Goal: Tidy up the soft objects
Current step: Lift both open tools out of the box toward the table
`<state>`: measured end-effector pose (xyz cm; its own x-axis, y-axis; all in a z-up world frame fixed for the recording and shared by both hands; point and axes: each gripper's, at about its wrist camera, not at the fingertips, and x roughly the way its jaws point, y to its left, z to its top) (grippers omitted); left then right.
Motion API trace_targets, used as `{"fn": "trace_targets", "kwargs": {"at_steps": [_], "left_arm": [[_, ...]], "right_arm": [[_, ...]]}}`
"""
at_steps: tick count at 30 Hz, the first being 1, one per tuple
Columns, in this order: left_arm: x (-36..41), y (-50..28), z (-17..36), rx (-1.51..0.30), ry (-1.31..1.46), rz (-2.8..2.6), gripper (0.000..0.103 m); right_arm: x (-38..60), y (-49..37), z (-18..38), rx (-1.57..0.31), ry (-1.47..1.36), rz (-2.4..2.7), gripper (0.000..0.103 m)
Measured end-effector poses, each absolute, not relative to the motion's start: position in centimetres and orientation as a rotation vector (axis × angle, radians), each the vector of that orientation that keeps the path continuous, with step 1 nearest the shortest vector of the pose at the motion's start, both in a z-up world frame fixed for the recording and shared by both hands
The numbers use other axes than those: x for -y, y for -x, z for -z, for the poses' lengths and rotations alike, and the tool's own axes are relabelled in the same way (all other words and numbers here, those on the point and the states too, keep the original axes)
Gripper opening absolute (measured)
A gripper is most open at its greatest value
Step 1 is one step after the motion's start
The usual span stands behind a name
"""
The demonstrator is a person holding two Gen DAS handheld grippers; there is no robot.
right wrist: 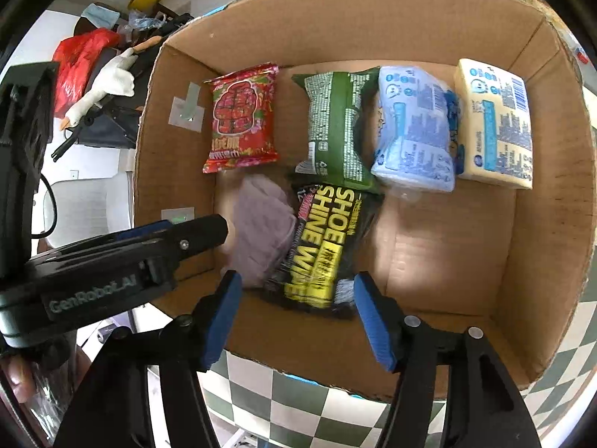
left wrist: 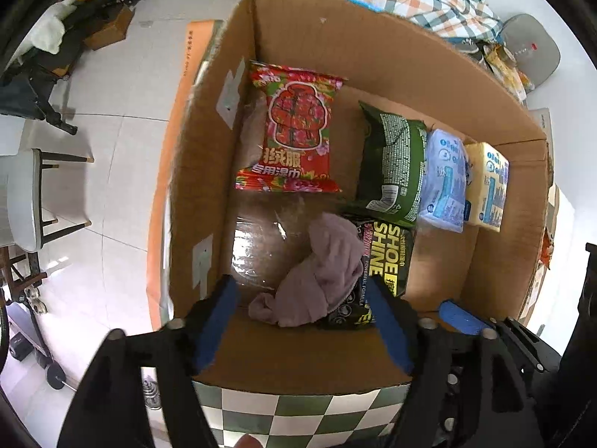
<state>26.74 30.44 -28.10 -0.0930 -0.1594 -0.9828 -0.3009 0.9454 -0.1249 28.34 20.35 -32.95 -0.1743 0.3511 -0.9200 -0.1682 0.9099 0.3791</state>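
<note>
Open brown cardboard box (right wrist: 373,26) standing on a green-and-white checkered counter (right wrist: 298,407), flaps up, serving as the bin for the soft packs.

Lined along the far wall, edge to edge: red floral wet-wipe pack (right wrist: 241,117) at the left, then dark green plastic pack (right wrist: 335,127), pale blue tissue pack (right wrist: 414,130), and cream-yellow tissue pack (right wrist: 494,123) against the right wall. Likely set in a row to save floor space and keep labels readable.

In front of that row, black-and-yellow "SHOE SHINE" wipe pack (right wrist: 321,246), tilted. Crumpled mauve cloth (left wrist: 324,268) lying loose beside it, draped partly over its left edge, blurred in the right wrist view. Right portion of the box floor bare.

Left gripper (left wrist: 304,321) poised over the near wall above the cloth, blue fingers (left wrist: 216,324) spread, pinching nothing. Right gripper (right wrist: 298,321) likewise above the near rim, fingers (right wrist: 373,324) spread wide and empty, aimed at the black pack.

Probably a tidying step: cloth not yet folded or squared away.
</note>
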Motion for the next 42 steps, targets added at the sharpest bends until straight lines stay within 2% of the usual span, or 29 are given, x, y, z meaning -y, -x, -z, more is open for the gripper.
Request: {"fn": "trace_targets", "kwargs": {"at_steps": [3,5,8,11,12,18,31,38,42], "left_arm": [[-30.4,-26.2,27.3,-1.651,0.344,-0.124,0.091],[-30.4,-26.0,27.0,-1.639,0.33,-0.13,0.092],[-30.1,-25.2,26.5,-1.619,0.323,-0.132,0.097],[-29.7,-24.1,25.8,-1.586,0.31,-0.146,0.099],[-29.6,-23.8,25.5,-1.576,0.303,-0.151,0.099],[-27.5,-21.4,23.0,-1.482,0.237,-0.183,0.099],[-23.9,-17.1,16.7,-1.334,0.167,-0.189,0.099],[-20.0,-16.8,13.6,-1.292,0.147,-0.15,0.099],[-15.3,-18.5,12.3,-1.272,0.103,-0.097,0.099]], "right_arm": [[-20.0,-28.3,32.7,-1.676,-0.121,-0.45,0.071],[-19.5,-28.1,32.2,-1.669,-0.104,-0.437,0.078],[-18.7,-27.6,31.3,-1.66,-0.076,-0.428,0.082],[-17.7,-27.0,30.7,-1.64,-0.026,-0.398,0.097],[-17.3,-26.8,30.5,-1.632,-0.011,-0.385,0.098],[-14.5,-25.4,28.4,-1.542,0.087,-0.286,0.098],[-8.9,-21.0,21.3,-1.379,0.066,-0.254,0.098],[-4.6,-19.8,17.5,-1.341,-0.04,-0.298,0.098],[-0.2,-19.9,16.1,-1.336,-0.103,-0.291,0.098]]}}
